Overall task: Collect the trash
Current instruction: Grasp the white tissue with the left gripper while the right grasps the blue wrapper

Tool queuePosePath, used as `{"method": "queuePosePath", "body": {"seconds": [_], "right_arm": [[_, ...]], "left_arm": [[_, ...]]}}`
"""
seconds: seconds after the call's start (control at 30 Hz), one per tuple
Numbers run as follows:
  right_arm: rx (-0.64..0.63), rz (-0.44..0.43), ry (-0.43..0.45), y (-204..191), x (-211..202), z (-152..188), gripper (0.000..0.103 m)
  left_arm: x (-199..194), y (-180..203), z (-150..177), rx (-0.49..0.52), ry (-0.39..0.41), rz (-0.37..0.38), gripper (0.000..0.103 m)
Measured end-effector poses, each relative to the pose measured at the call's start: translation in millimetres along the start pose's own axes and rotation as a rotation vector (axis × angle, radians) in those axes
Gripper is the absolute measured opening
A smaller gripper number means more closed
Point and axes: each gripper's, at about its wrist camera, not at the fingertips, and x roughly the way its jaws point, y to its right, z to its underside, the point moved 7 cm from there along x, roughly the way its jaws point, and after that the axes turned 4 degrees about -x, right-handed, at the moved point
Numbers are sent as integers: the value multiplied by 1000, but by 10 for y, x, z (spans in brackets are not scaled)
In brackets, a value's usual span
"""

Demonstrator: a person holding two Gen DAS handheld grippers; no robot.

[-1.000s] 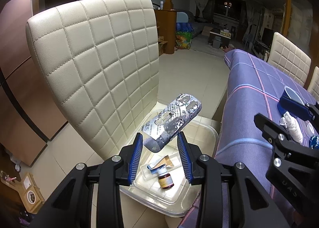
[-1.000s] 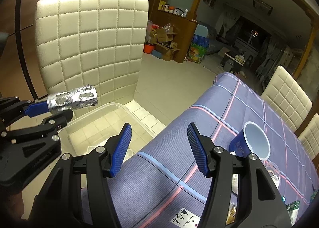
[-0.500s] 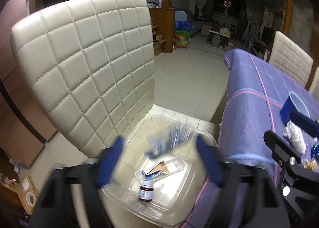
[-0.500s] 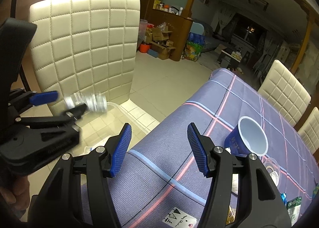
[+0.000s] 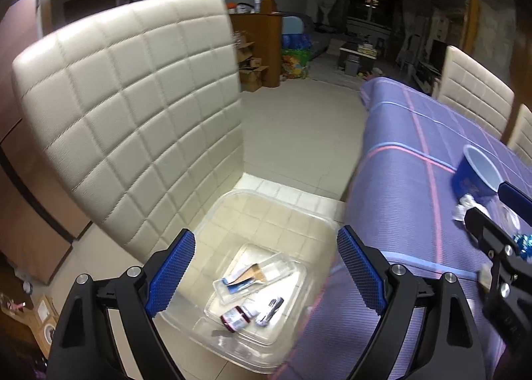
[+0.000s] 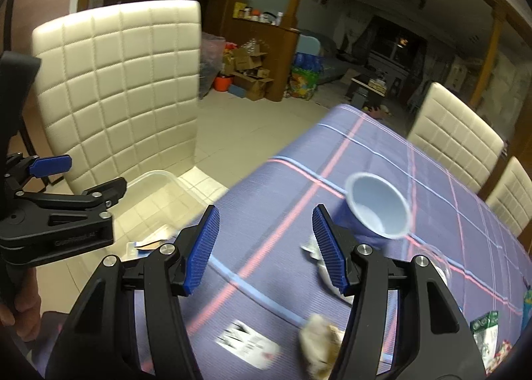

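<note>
My left gripper (image 5: 266, 270) is open and empty above a clear plastic bin (image 5: 232, 210) on a cream chair seat. In the bin lie a clear tray (image 5: 282, 267), a small bottle (image 5: 237, 316) and a silver blister pack (image 5: 269, 308). My right gripper (image 6: 264, 250) is open and empty over the purple tablecloth (image 6: 282, 213). A blue paper cup (image 6: 379, 213) lies tipped just right of its right finger. A crumpled wrapper (image 6: 321, 343) and a white label (image 6: 247, 343) lie on the cloth below. The left gripper shows in the right wrist view (image 6: 76, 177).
A quilted cream chair back (image 5: 133, 120) rises behind the bin. More cream chairs (image 6: 455, 134) stand along the table's far side. Small packets (image 6: 485, 326) lie at the table's right edge. Crumpled white paper (image 5: 465, 207) lies by the cup.
My left gripper opened and the silver blister pack dropped into the bin. My right gripper moved right over the table toward the blue cup.
</note>
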Motion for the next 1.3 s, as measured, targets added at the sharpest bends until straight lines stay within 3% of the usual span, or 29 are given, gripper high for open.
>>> {"method": "queuePosePath", "body": {"seconds": [0.2,0.47,0.7,0.87,1.0,1.03,1.2,1.3], "right_arm": [[54,74,-17,561,-92,280,62],[122,203,-71,1309,-107,778,74],[253,182,-116,1688,6,1028,77],[295,113,-177,1735,151,1123,78],[343,83,-216,1759,217,1226,64],[339,87,-215,1737,202,1234,62],[281,105,-184,1563,64,1194,57],[257,100,-139,1465,-35,1092,57]], "left_arm": [[-125,554,12,37,-27,129,85],[-140,1546,152,194,-46,219,85],[25,2161,221,274,-98,237,85],[252,2299,286,287,-163,194,85],[317,2311,335,260,-163,180,84],[299,2311,342,262,-159,185,82],[127,2341,397,287,-163,250,30],[29,2274,383,286,-144,262,22]]}}
